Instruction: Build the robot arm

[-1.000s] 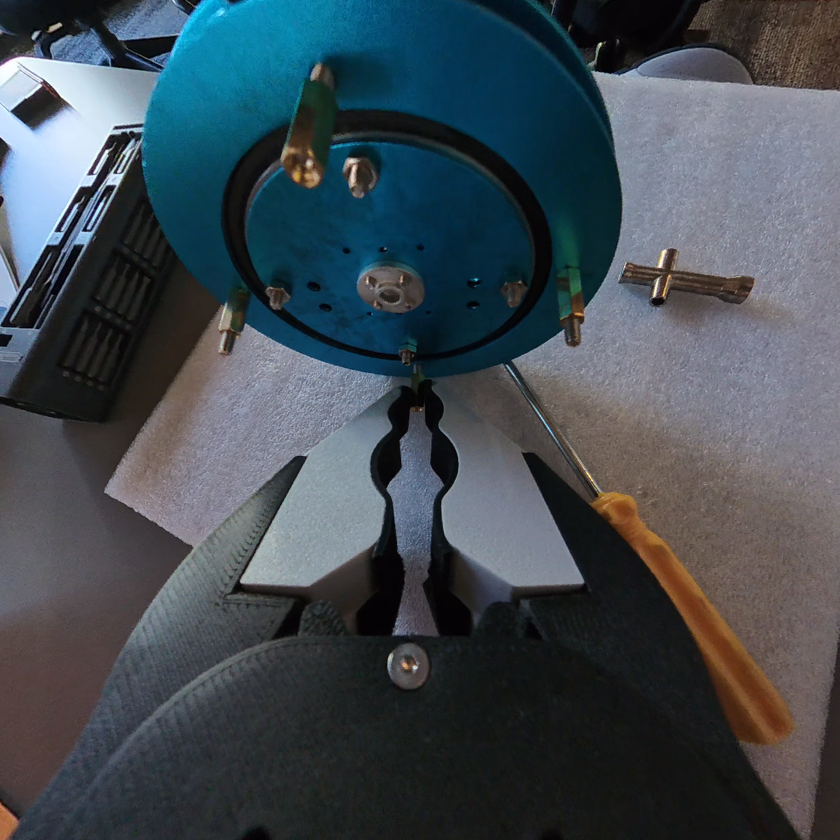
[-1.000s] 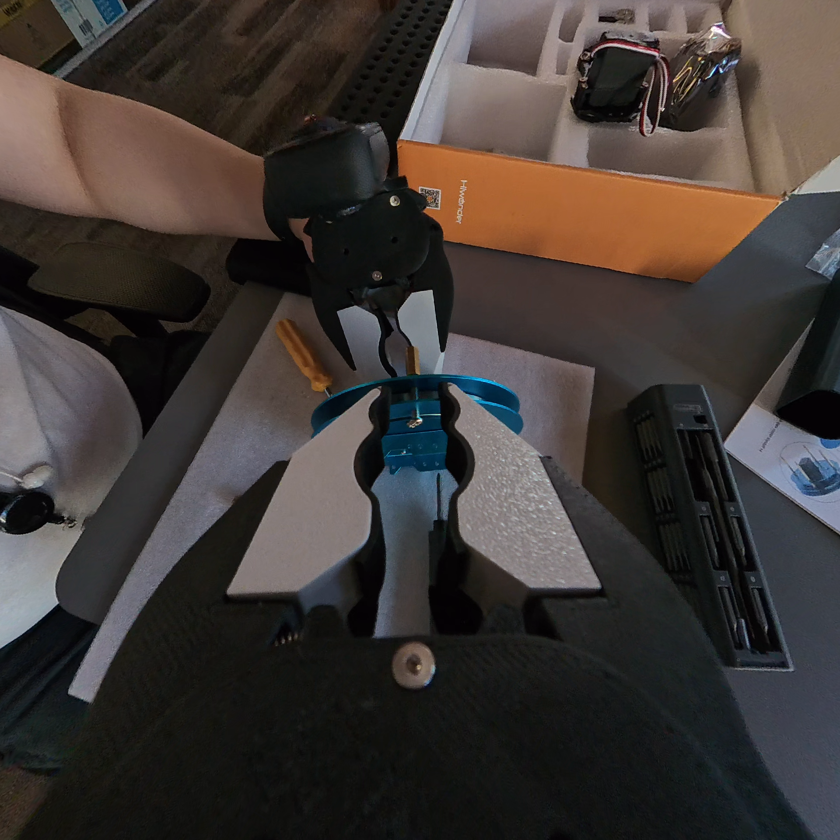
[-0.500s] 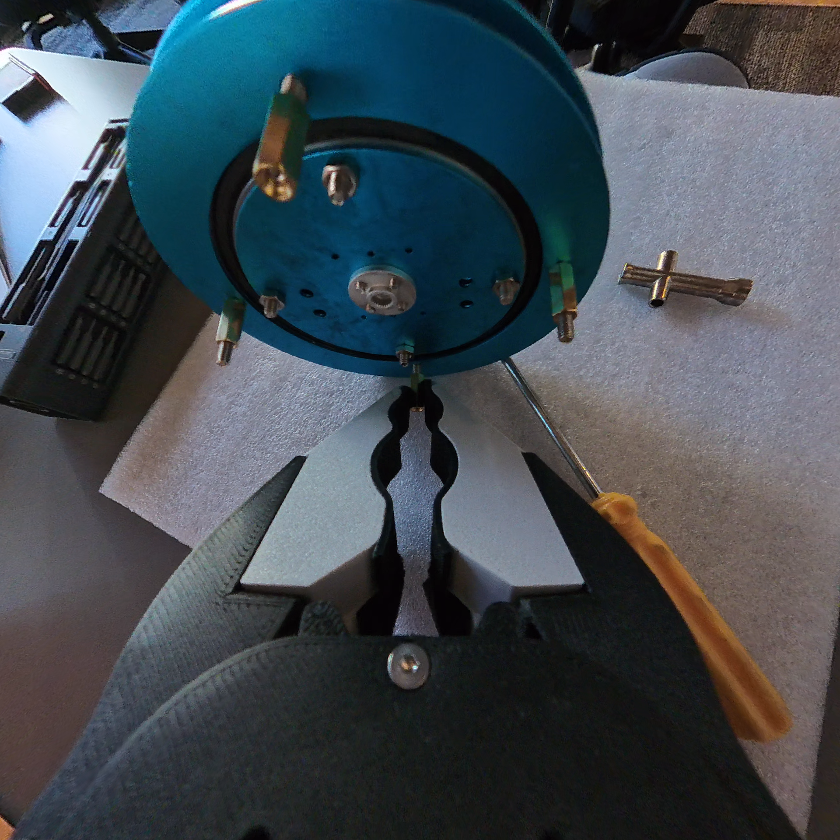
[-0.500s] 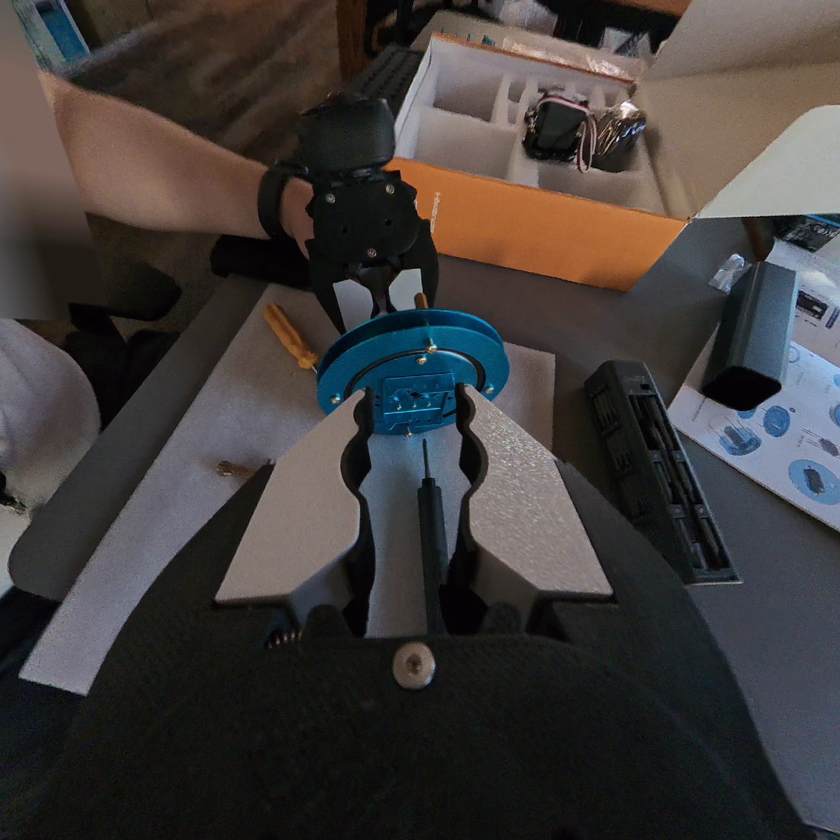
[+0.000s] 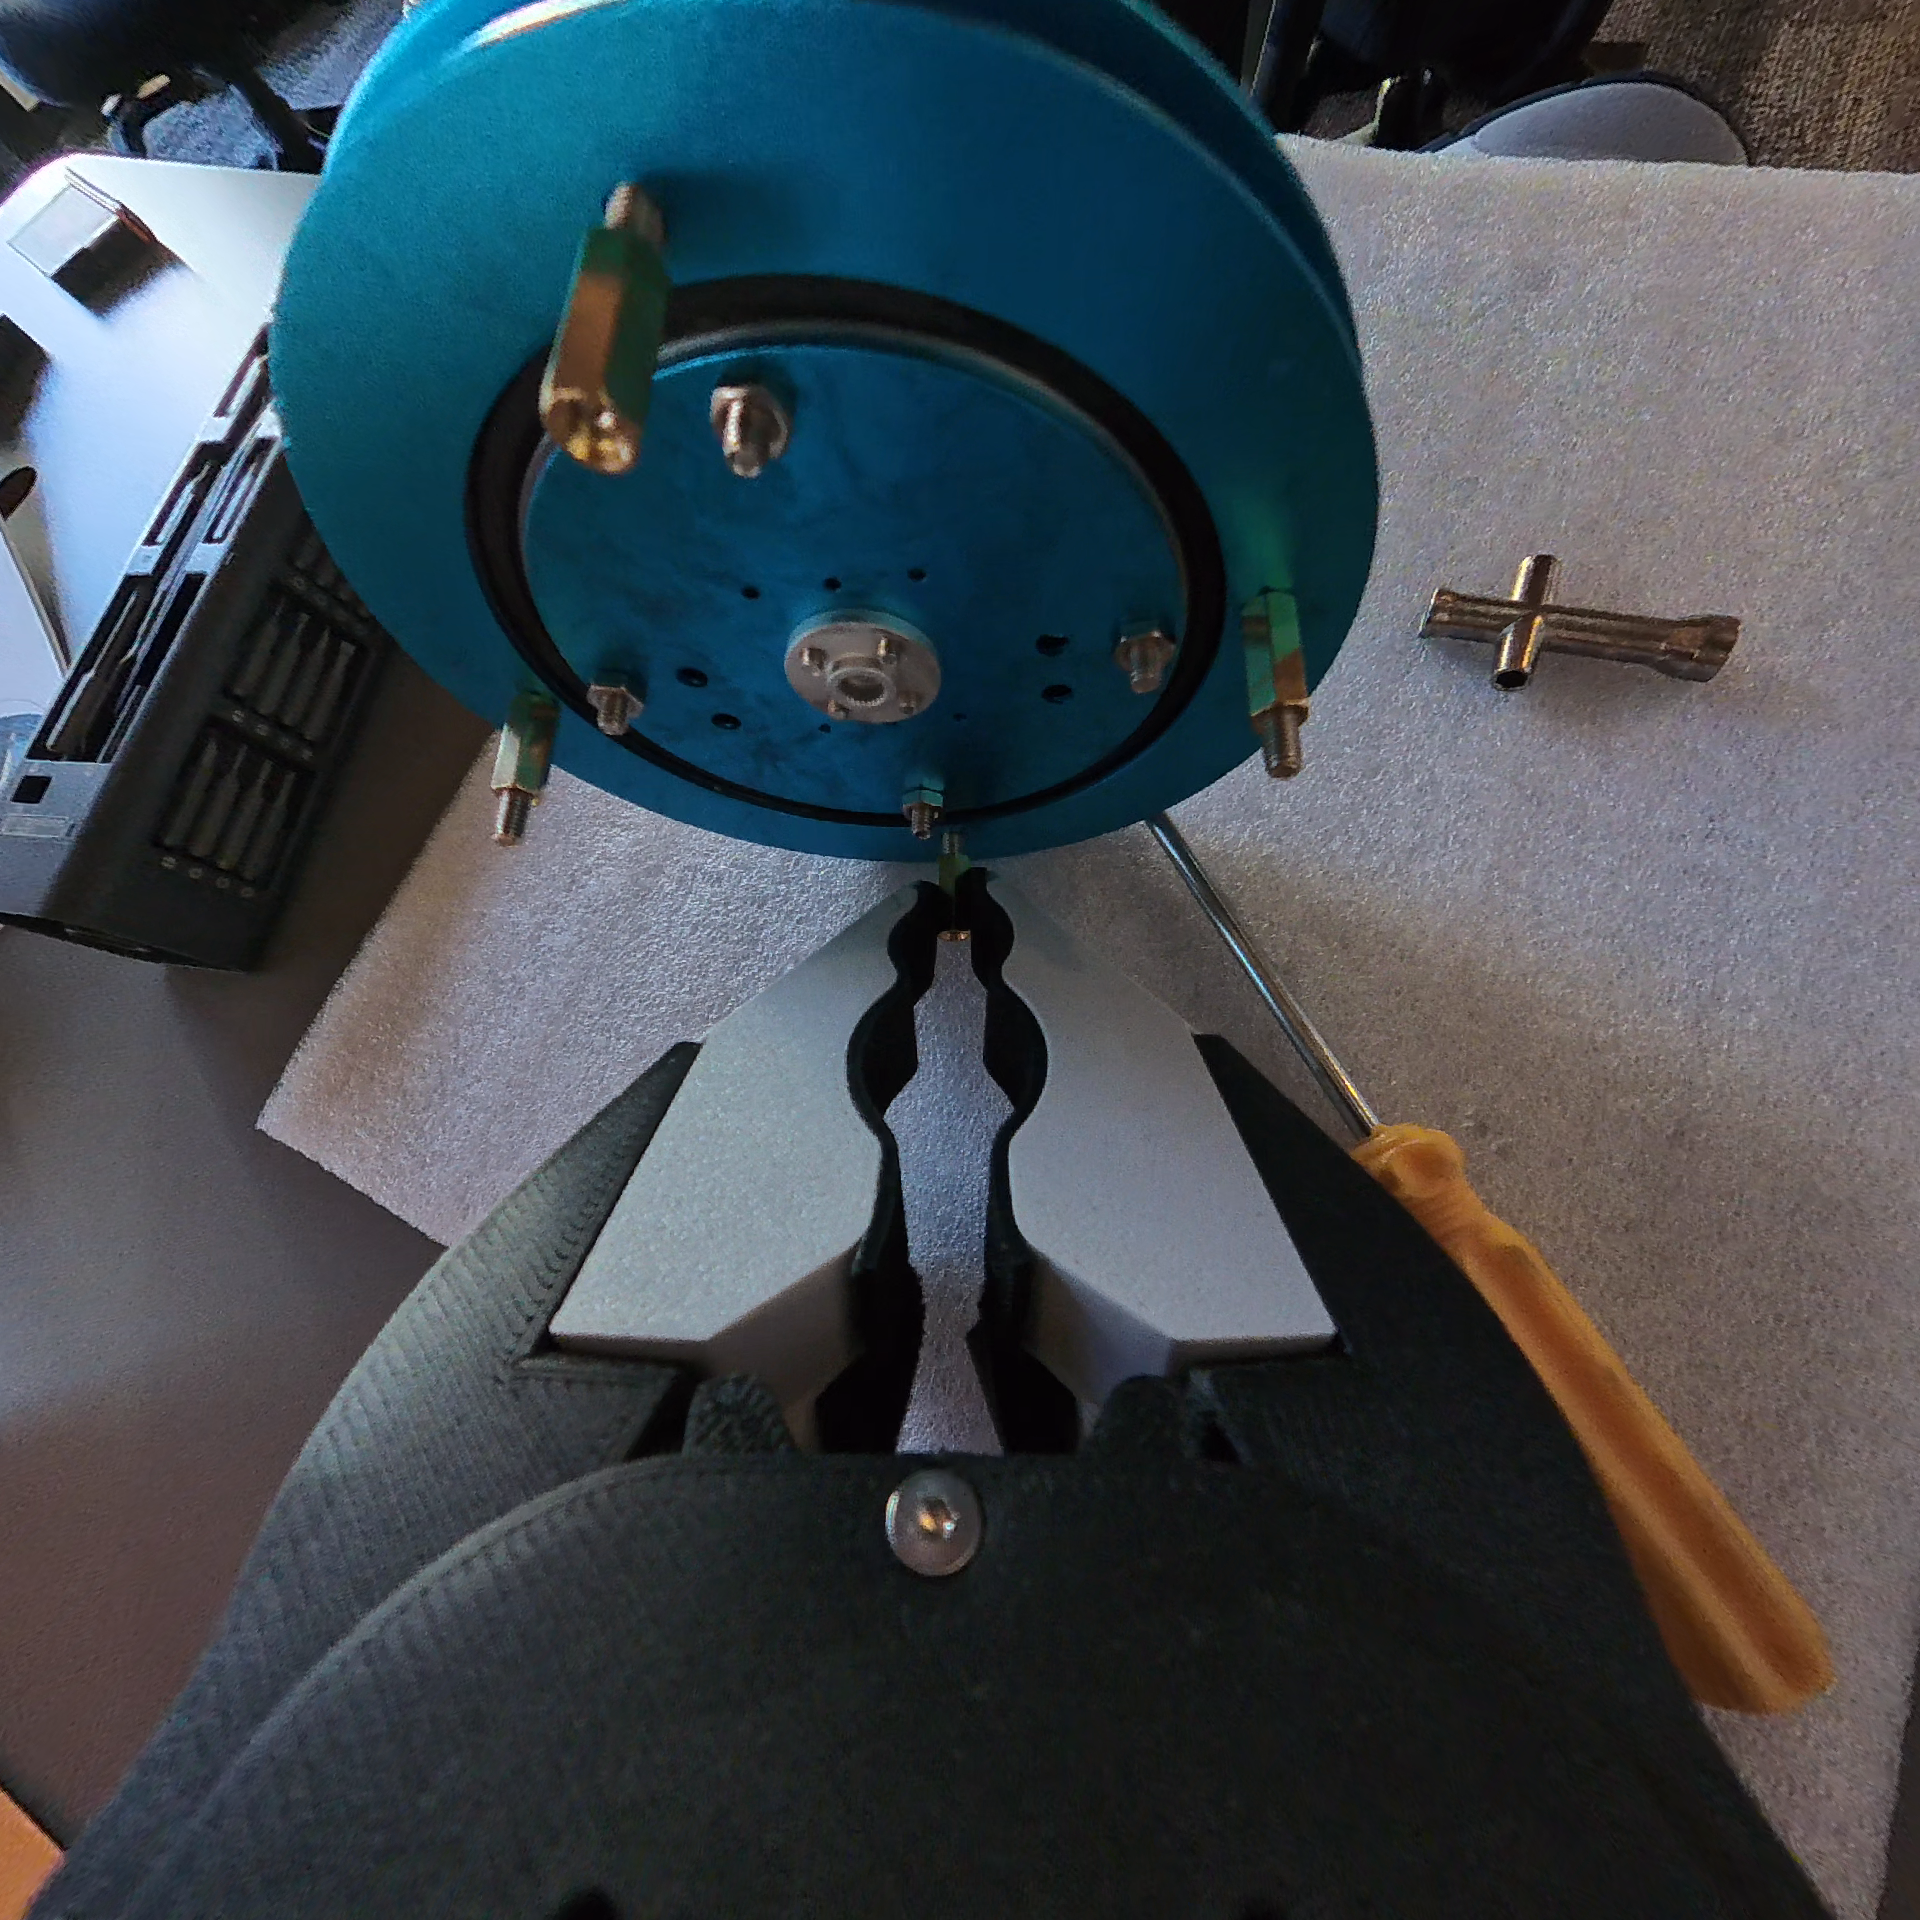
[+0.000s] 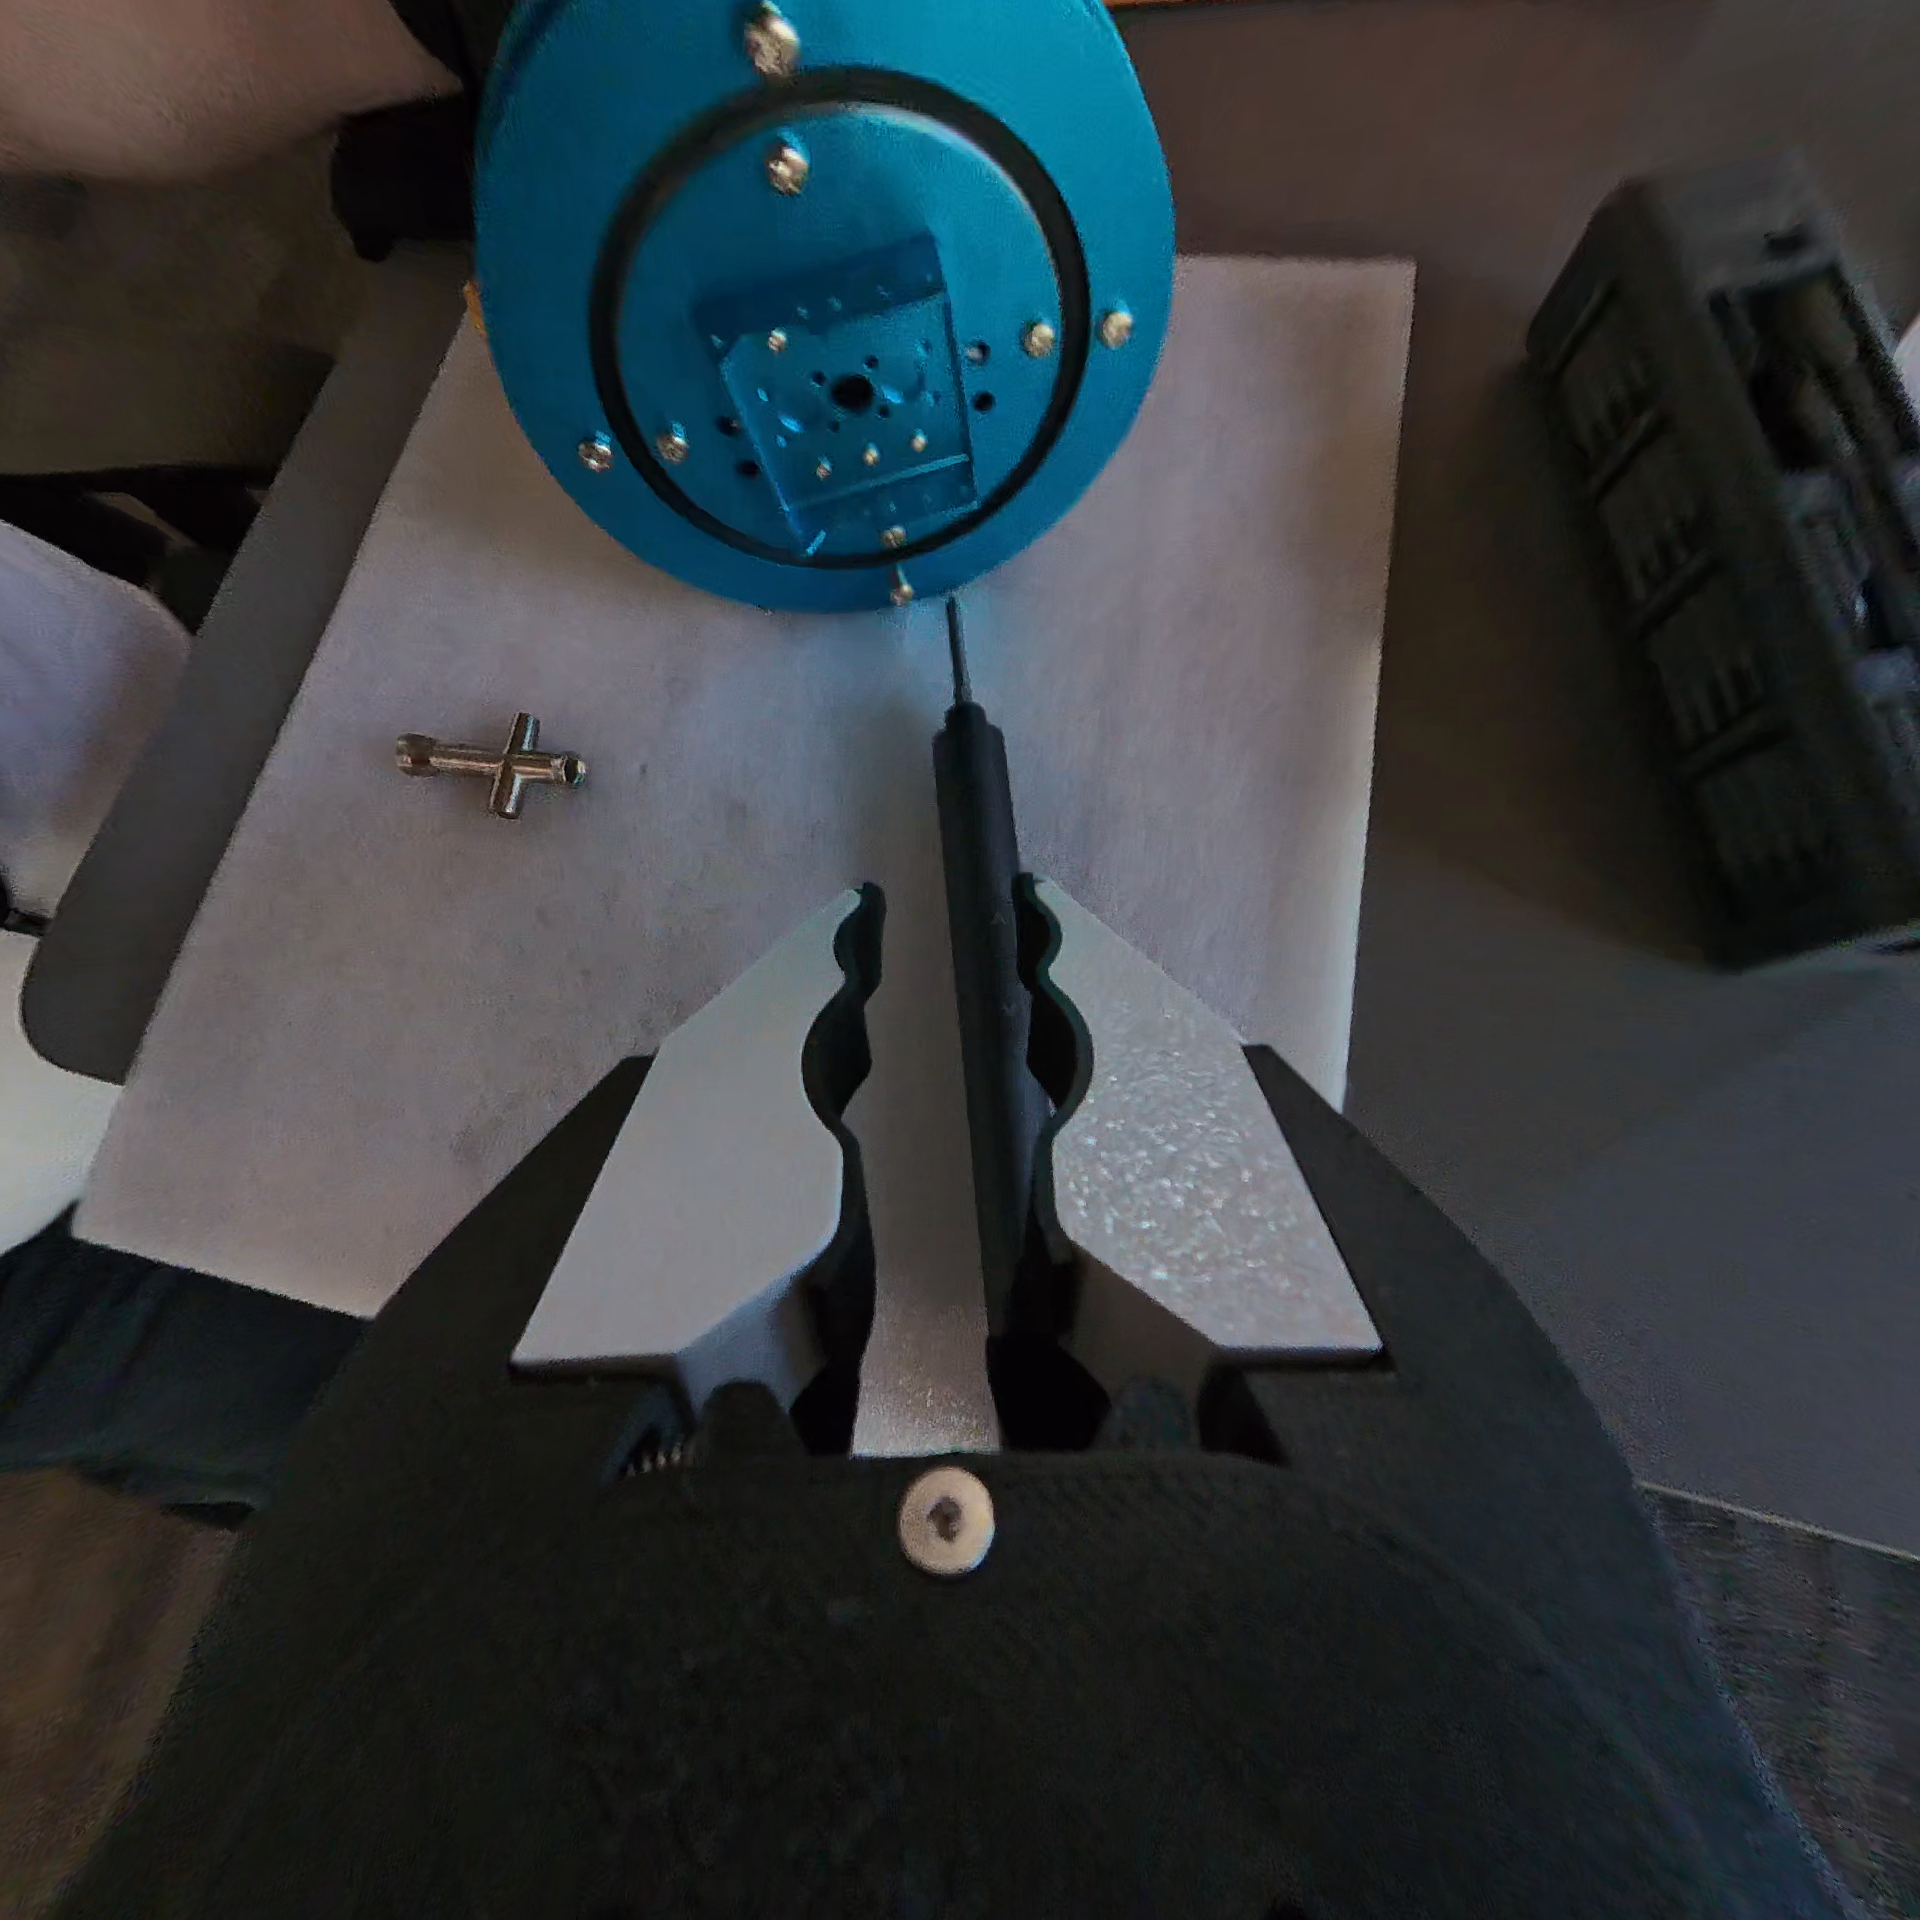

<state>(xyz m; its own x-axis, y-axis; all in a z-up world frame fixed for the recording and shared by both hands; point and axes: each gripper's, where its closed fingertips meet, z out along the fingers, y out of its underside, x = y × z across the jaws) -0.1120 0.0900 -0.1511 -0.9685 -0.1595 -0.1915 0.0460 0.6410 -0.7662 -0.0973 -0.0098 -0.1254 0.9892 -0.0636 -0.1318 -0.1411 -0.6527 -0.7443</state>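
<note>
A blue metal disc assembly [image 5: 831,312] with brass standoffs and a black ring stands tilted on edge above a white foam mat [image 5: 1558,935]. My left gripper [image 5: 951,904] is shut on a brass standoff [image 5: 953,883] at the disc's lower rim and holds the disc up. In the right wrist view the disc's other face [image 6: 582,260] shows a square blue bracket and several screws. My right gripper [image 6: 945,894] holds a thin black screwdriver [image 6: 977,883] along its right finger. The screwdriver's tip is just beside a screw [image 6: 902,590] at the disc's lower rim.
A metal cross wrench [image 5: 1558,634] lies on the mat, also in the right wrist view [image 6: 499,764]. A yellow-handled screwdriver [image 5: 1590,1455] lies on the mat beside my left gripper. A black bit case [image 5: 208,675] sits off the mat, also in the right wrist view [image 6: 1725,582]. Tip to tip, the grippers are about 11 centimetres apart.
My right gripper has moved in close to the disc, bringing the screwdriver tip up to the lower rim screw. The disc has tipped more upright, facing it. My left gripper keeps its hold.
</note>
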